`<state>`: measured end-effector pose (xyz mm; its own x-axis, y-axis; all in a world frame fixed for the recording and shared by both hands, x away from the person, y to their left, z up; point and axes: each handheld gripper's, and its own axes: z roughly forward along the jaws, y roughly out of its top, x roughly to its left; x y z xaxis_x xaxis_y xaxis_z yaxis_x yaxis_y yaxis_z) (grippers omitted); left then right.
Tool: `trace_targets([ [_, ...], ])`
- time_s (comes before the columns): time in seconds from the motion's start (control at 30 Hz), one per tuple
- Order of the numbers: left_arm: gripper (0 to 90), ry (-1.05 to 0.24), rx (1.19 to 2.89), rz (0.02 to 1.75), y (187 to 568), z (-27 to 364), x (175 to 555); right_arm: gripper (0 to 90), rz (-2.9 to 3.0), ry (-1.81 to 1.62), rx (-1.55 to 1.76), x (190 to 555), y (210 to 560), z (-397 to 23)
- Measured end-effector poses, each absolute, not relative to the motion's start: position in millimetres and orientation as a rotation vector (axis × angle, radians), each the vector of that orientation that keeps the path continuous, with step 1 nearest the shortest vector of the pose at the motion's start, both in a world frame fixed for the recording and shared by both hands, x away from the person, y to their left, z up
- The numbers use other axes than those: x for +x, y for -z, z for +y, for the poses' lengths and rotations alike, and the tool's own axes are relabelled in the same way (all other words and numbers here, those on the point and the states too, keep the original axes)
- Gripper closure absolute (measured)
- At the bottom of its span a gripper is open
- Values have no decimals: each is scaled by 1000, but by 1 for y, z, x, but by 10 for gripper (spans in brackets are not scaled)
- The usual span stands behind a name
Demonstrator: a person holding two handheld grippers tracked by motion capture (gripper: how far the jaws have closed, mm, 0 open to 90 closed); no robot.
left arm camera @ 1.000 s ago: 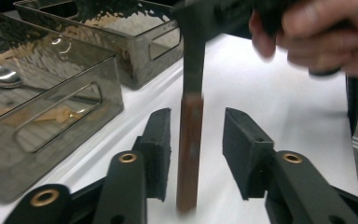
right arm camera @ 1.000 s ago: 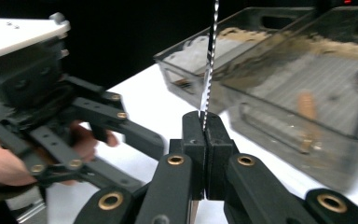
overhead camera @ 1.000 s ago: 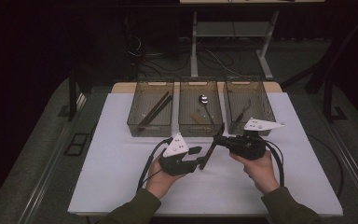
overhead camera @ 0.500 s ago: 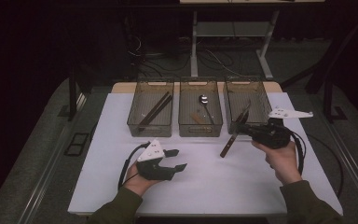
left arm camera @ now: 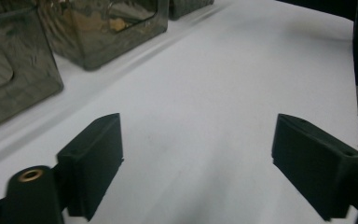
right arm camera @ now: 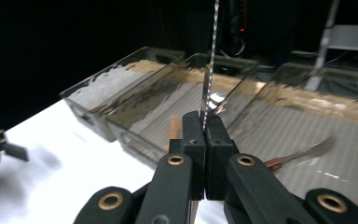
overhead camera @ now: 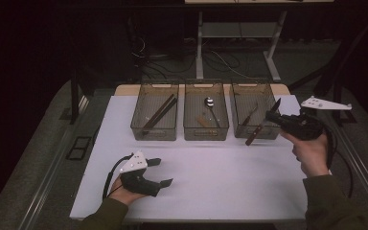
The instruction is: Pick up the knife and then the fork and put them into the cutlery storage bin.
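Left gripper (overhead camera: 160,171) held low in the left hand (overhead camera: 120,189); jaws just opened wide, nothing between them. Right gripper (overhead camera: 271,115) raised in the right hand (overhead camera: 311,153), jaws pressed tight together.

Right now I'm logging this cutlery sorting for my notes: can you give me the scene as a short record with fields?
right gripper: shut on knife
knife: wooden handle hanging down, blade up between the pads, at the right bin's front
left gripper: jaws just been opening, nothing between them, low over the white tabletop
left bin: chopsticks
middle bin: spoon
right bin: a wooden-handled utensil, kind unclear
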<state>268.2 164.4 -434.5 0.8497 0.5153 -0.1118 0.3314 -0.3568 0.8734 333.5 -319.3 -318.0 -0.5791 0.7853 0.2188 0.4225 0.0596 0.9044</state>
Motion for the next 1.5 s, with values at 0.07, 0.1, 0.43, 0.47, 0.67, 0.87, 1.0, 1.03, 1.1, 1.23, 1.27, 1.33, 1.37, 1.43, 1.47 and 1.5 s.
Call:
trace_targets([
  [0.07,65,-226,1966,636,435,164,267,898,1986,-1516,1213,335,308,-325],
  [0.1,47,-223,1965,645,436,163,267,898,1974,-1511,1216,336,303,-328],
  [0.43,0,-192,1998,653,439,156,269,898,1931,-1361,1244,374,276,-349],
  [0.47,0,-193,1996,652,439,156,269,898,1930,-1340,1252,379,276,-351],
  [0.67,0,-199,2004,648,438,156,268,898,1983,-1214,1324,401,291,-356],
  [0.87,0,-199,2005,646,439,155,268,898,2049,-1077,1358,414,305,-357],
  [1.0,0,-194,2002,643,439,155,268,898,2096,-1021,1397,420,315,-357],
  [1.03,0,-193,2003,640,439,154,268,898,2107,-1007,1403,422,318,-357],
  [1.1,0,-193,2005,639,438,154,268,898,2120,-987,1414,426,323,-355],
  [1.23,0,-190,1997,651,439,154,268,897,2119,-983,1424,432,333,-351],
  [1.27,0,-189,1998,653,439,154,268,897,2111,-993,1426,433,334,-351],
  [1.33,0,-187,2000,650,439,154,268,898,2104,-1003,1427,436,336,-349],
  [1.37,0,-188,2005,647,438,154,268,897,2104,-1010,1419,438,338,-347],
  [1.43,0,-191,2002,647,438,154,267,898,2095,-1020,1413,442,341,-344],
  [1.47,0,-192,2001,647,437,154,267,898,2092,-1029,1414,445,343,-343],
  [1.5,0,-194,2000,648,437,154,267,897,2090,-1038,1411,448,346,-341],
])
